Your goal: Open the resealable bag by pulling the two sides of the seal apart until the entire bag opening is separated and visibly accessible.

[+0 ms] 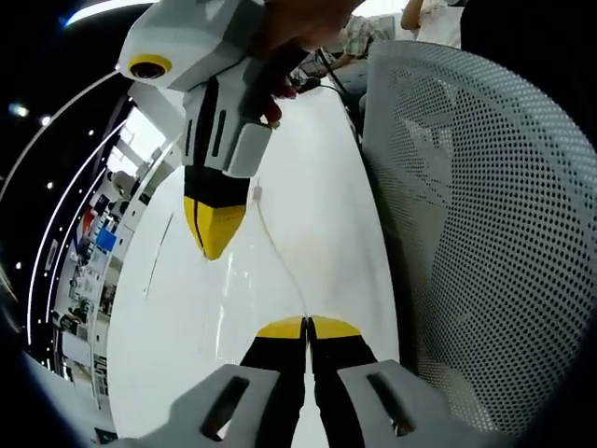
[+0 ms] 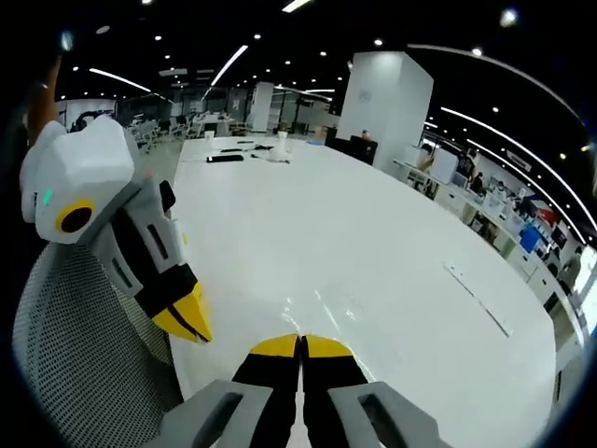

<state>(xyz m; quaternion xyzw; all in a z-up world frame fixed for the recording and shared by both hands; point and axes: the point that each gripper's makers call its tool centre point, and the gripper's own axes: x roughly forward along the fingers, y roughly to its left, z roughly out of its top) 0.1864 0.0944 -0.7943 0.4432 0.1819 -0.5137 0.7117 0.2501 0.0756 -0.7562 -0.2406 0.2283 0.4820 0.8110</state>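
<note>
While the bag (image 1: 244, 280), thin, limp, clear film, hangs over the table (image 2: 373, 252), both grippers, left (image 1: 306, 325) and right (image 2: 300, 342), pinch its seal lips; grip near the edge, since film slips.

- Your grippers work over a broad white table (image 2: 392, 271), bare nearby.
- A mesh chair back (image 1: 485, 233) stands against the table edge, blocking that side.
- Small items (image 2: 244, 154) lie far off.
</note>
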